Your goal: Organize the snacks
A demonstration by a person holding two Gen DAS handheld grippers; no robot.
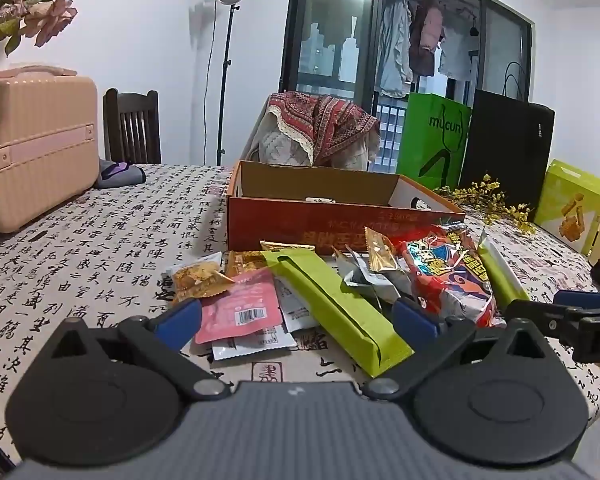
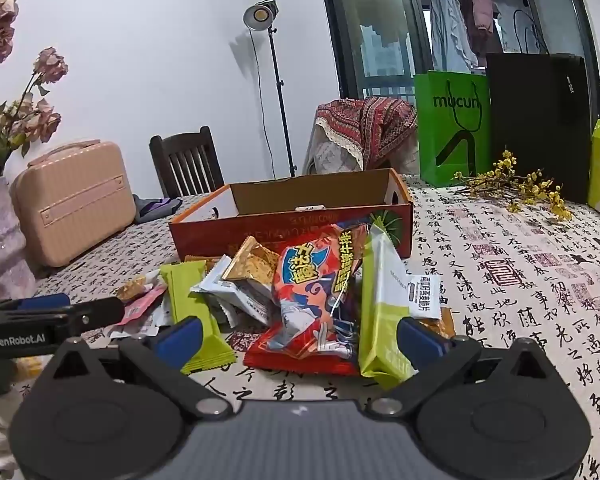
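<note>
Cardboard box [image 1: 340, 216] sits empty-looking behind snack pile, open top up. Left gripper [image 1: 296, 320] spread wide, nothing held; pink packet [image 1: 240, 308] and long green bar [image 1: 332, 304] framed between jaws, bar's long axis angled away-left to near-right. Right gripper [image 2: 300, 338] also wide open, empty; red chip bag [image 2: 316, 300] dead ahead, lengthwise toward box, so judged nearer pick for right.

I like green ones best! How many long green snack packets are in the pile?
2: one green packet at the pile's left-middle, another on its right edge beside the red chip bag. More may be buried.
</note>
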